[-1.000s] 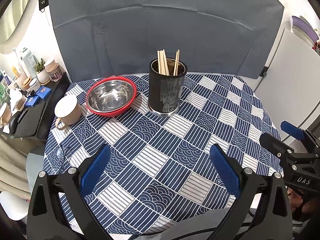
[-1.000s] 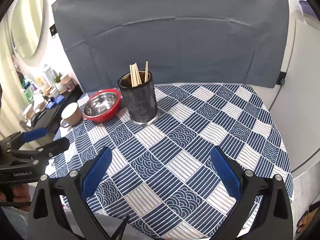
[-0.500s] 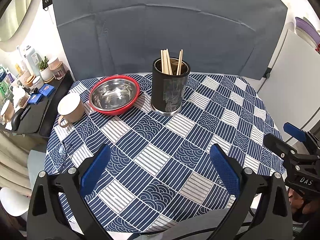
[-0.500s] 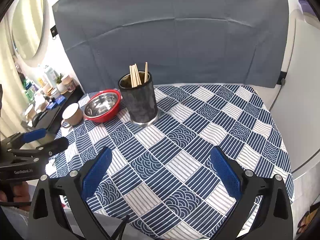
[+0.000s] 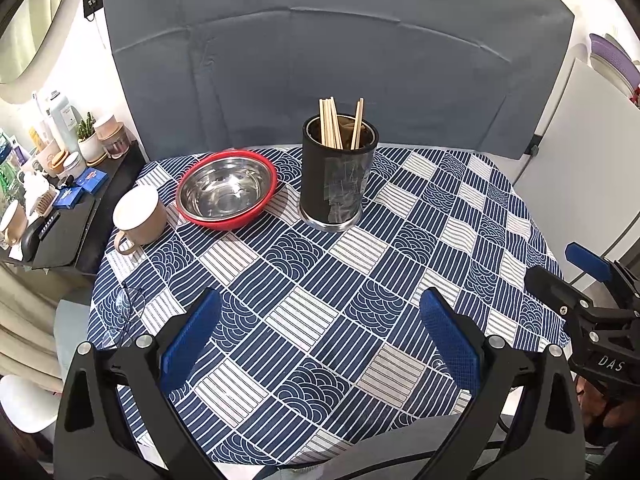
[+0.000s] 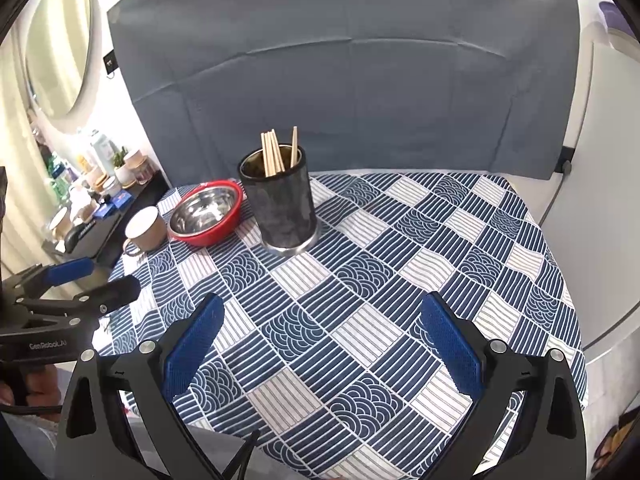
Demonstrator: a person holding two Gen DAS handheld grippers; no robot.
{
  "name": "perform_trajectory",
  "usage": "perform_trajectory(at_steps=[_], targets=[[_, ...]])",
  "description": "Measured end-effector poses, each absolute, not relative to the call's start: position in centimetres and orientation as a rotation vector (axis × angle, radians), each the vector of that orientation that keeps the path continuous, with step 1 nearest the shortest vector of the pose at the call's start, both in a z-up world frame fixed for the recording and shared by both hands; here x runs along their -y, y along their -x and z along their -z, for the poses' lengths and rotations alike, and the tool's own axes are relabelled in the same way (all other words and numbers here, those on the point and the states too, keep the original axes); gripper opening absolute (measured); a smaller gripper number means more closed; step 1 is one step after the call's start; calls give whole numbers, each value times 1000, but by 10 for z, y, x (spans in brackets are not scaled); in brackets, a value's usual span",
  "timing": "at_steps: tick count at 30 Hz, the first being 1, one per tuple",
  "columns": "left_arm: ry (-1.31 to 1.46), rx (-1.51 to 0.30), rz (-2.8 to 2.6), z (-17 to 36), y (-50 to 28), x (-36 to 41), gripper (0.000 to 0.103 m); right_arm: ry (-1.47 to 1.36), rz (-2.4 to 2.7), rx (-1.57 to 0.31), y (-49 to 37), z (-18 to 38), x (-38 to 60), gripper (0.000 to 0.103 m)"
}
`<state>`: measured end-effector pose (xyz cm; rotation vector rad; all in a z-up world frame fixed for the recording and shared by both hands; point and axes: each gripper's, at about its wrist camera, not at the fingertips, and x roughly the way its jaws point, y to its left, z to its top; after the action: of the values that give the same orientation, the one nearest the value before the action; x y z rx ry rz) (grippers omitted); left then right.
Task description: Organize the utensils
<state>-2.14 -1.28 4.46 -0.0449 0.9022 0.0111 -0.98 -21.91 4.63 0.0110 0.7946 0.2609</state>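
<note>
Two claws, left claw (image 5: 320, 332) and right claw (image 6: 320, 332), wide, empty

chopsticks (image 5: 335, 124) | wooden, upright | inside black holder (image 5: 338, 184)

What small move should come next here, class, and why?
Probably advance the right gripper toward the chopsticks standing in the black holder. Both grippers, the left gripper included, are open, empty and over the near tablecloth, while the only utensils visible are those chopsticks.
</note>
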Motion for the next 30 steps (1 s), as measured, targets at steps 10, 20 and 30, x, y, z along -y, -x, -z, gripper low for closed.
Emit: perform_trajectory(at_steps=[10, 20, 30], targets=[[29, -891, -12, -45, 23, 13, 97, -7, -257, -792, 11, -47, 216, 95], [58, -889, -16, -46, 23, 6, 97, 2, -253, -784, 14, -49, 212, 95], [44, -887, -12, -47, 22, 7, 97, 1, -249, -781, 15, -51, 213, 95]])
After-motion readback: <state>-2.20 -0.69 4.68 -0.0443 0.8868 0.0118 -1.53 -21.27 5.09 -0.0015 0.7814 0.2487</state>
